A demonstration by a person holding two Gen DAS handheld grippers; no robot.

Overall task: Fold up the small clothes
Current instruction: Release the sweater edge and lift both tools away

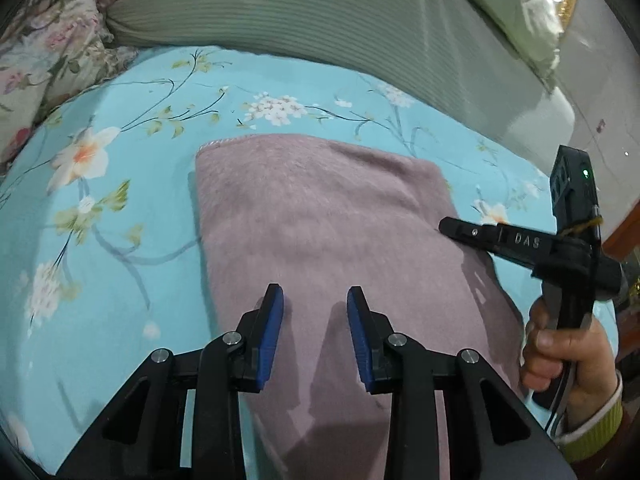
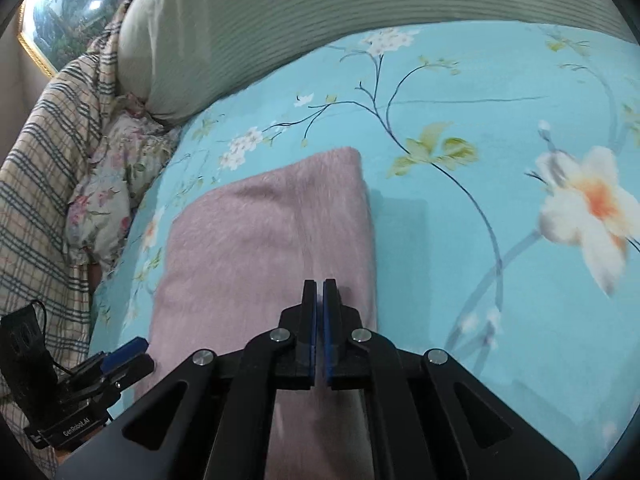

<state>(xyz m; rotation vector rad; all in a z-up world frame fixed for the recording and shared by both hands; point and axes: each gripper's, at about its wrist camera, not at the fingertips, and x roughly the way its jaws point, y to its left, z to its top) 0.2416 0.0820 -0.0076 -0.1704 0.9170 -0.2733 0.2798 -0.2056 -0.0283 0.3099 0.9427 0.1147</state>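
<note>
A mauve fuzzy garment (image 1: 320,216) lies folded flat in a rectangle on the turquoise floral bedsheet (image 1: 120,208). It also shows in the right wrist view (image 2: 264,240). My left gripper (image 1: 316,296) is open and empty, its blue pads just above the garment's near part. My right gripper (image 2: 319,288) is shut with nothing visible between its pads, over the garment's right edge. In the left wrist view the right gripper (image 1: 444,226) points left at the garment's right edge. The left gripper (image 2: 132,346) shows at the lower left of the right wrist view.
A long green ribbed pillow (image 1: 300,20) runs along the far side of the bed. A floral cushion (image 2: 108,192) and a plaid blanket (image 2: 36,184) lie at one end. A framed picture (image 2: 68,8) hangs on the wall behind.
</note>
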